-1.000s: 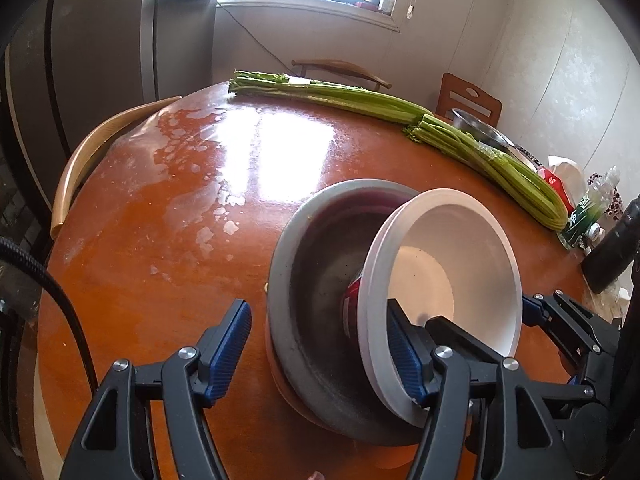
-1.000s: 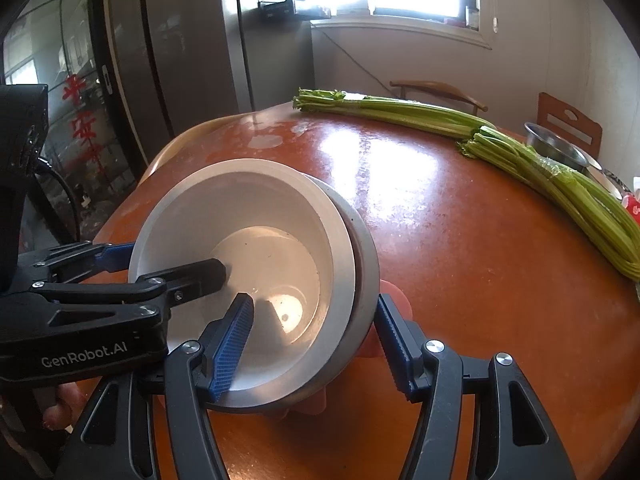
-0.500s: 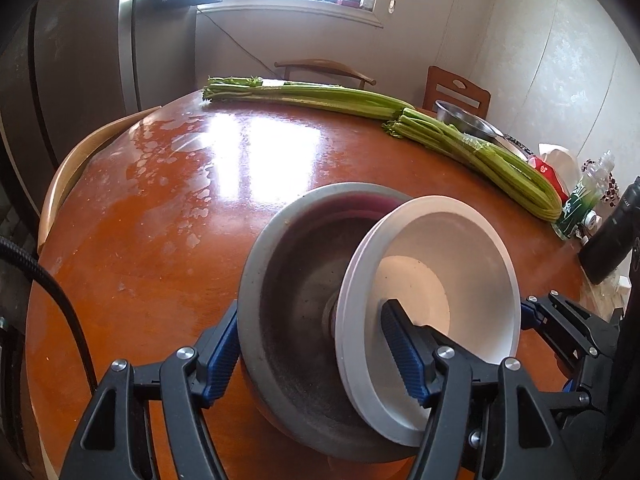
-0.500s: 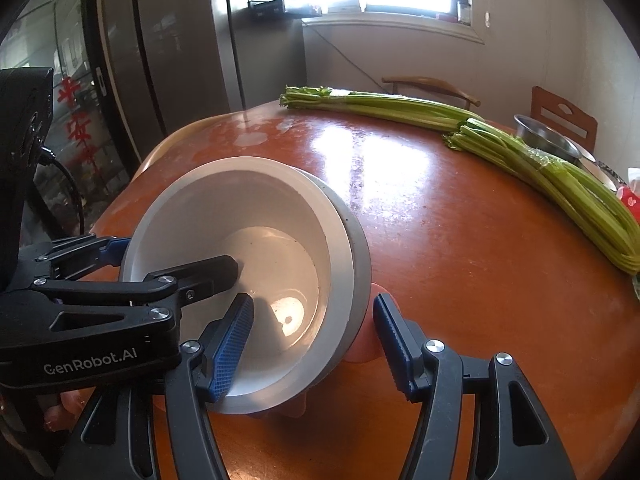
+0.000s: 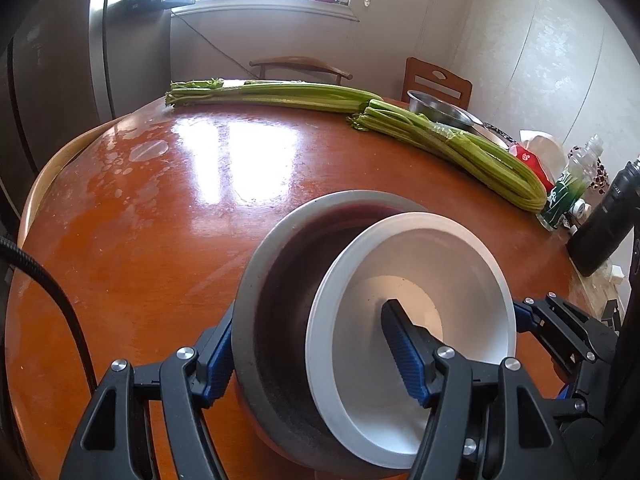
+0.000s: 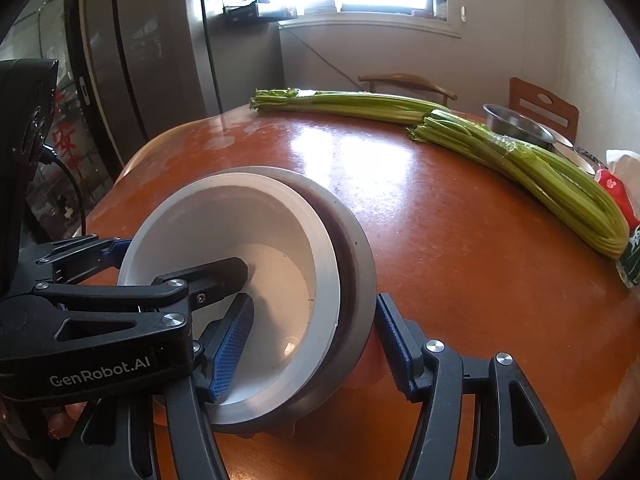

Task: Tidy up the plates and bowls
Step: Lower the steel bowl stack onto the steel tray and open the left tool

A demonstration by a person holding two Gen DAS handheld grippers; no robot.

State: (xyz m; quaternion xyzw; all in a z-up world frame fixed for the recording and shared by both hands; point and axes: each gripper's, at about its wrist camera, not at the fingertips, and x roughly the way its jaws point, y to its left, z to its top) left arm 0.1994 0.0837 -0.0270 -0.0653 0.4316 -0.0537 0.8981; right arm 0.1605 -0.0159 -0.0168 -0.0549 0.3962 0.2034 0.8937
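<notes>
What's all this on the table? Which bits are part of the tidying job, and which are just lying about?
Part of the job:
- white bowl, tilted inside the grey bowl
- grey bowl
- left tool, straddling both bowls
- right tool, straddling them from the other side

Just lying about:
- two celery bunches
- steel bowl
- green bottle
- black flask

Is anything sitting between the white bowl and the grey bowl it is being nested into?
Nothing visible. The white bowl already leans inside the grey bowl, with both grippers' fingers straddling the stacked rims. The celery lies far back on the table.
</notes>
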